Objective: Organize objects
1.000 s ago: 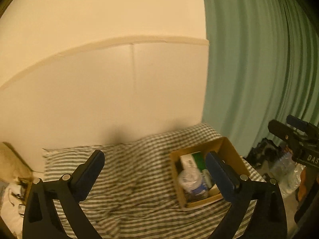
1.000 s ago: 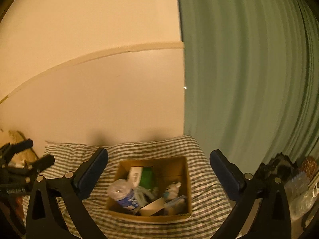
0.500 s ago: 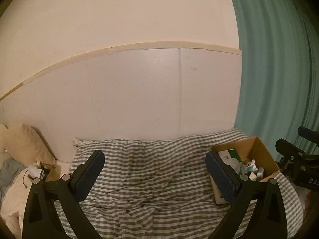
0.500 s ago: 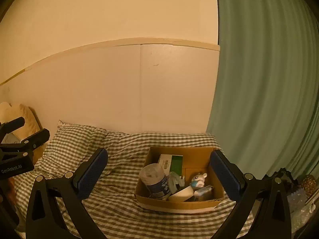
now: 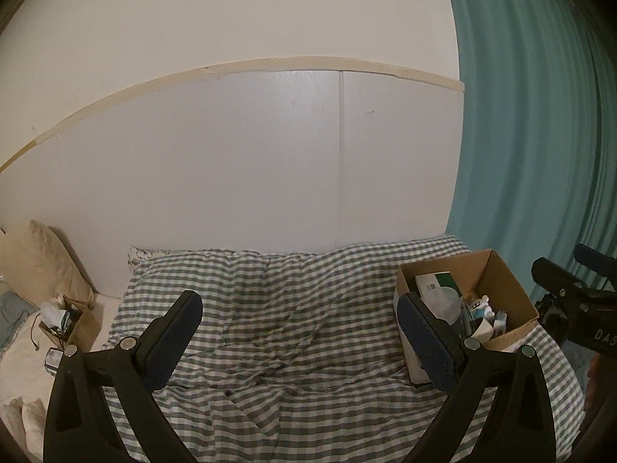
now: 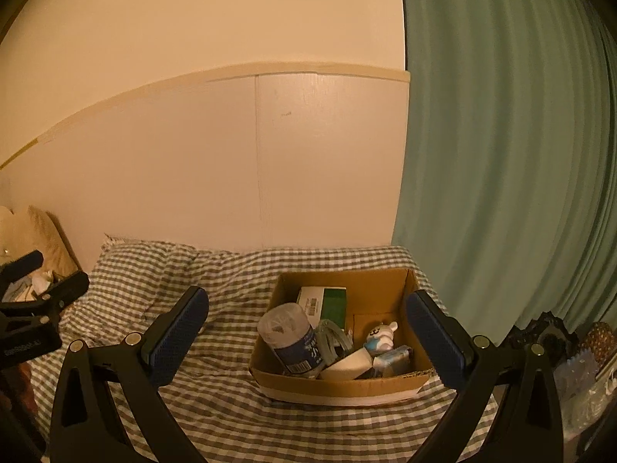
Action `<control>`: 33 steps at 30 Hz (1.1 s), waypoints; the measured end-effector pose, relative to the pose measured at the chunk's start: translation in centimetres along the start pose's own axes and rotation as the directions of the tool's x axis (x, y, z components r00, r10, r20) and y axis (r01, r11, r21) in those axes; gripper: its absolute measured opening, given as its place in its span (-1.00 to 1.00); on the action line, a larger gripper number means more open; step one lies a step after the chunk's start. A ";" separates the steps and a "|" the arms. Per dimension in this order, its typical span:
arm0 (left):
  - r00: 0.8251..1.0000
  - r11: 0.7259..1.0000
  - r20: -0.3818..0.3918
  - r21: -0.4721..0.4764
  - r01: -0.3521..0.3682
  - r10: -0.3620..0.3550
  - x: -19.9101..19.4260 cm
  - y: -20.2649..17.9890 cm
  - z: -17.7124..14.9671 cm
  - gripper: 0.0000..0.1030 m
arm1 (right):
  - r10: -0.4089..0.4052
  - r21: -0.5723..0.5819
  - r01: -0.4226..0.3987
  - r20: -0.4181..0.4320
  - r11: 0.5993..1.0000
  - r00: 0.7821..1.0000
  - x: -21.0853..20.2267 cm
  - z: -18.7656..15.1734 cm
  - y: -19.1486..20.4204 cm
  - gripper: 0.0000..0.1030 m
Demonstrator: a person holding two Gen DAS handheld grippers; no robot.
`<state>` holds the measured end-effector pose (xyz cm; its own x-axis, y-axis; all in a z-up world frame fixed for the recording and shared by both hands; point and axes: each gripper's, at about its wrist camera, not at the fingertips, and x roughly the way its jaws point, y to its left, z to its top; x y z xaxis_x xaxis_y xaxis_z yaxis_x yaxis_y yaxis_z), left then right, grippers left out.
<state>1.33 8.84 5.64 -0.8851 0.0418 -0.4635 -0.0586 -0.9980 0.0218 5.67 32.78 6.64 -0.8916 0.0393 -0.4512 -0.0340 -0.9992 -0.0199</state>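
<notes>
An open cardboard box (image 6: 339,384) sits on the checked bedcover (image 6: 216,405), right of centre in the right wrist view and at the right in the left wrist view (image 5: 513,301). It holds a clear bottle with a dark label (image 6: 291,333), a green and white carton (image 6: 322,301), a small white bear figure (image 6: 380,335), a white bowl (image 6: 347,364) and more. My right gripper (image 6: 308,301) is open and empty, above and in front of the box. My left gripper (image 5: 299,305) is open and empty over the bare bedcover (image 5: 289,328), left of the box.
A white wall panel (image 5: 270,154) backs the bed, and a teal curtain (image 5: 540,135) hangs at the right. A beige pillow (image 5: 34,262) and a small box of clutter (image 5: 63,320) lie at the left. Bags and dark clutter (image 6: 559,351) sit right of the bed.
Both views have swung left and pulled back a little: the box has shifted rightward in each. The pillow and small box at the left came into view. Both grippers stayed open.
</notes>
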 end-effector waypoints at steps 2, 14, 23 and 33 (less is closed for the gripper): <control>1.000 1.000 -0.007 -0.004 -0.001 0.001 0.2 0.1 -0.3 1.00 | -0.007 -0.003 0.007 -0.010 1.000 1.000 0.4 -0.2 0.0 0.99; 1.000 1.000 -0.031 -0.020 -0.003 0.003 0.8 0.3 -0.6 1.00 | -0.011 -0.017 0.010 -0.028 1.000 1.000 0.8 -0.5 0.2 0.99; 0.999 1.000 -0.042 -0.027 -0.006 0.005 1.1 0.2 -0.7 1.00 | -0.008 -0.030 0.007 -0.036 1.000 0.999 1.1 -0.6 0.4 0.99; 0.999 0.999 -0.050 -0.033 0.001 -0.003 1.2 -0.1 -0.7 1.00 | -0.007 -0.032 0.005 -0.042 0.999 0.999 1.3 -0.7 0.3 0.99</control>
<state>0.63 9.00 4.43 -0.8608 0.0424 -0.5072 -0.0443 -0.9990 -0.0083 4.84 32.51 5.47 -0.8716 0.0461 -0.4881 -0.0242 -0.9984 -0.0512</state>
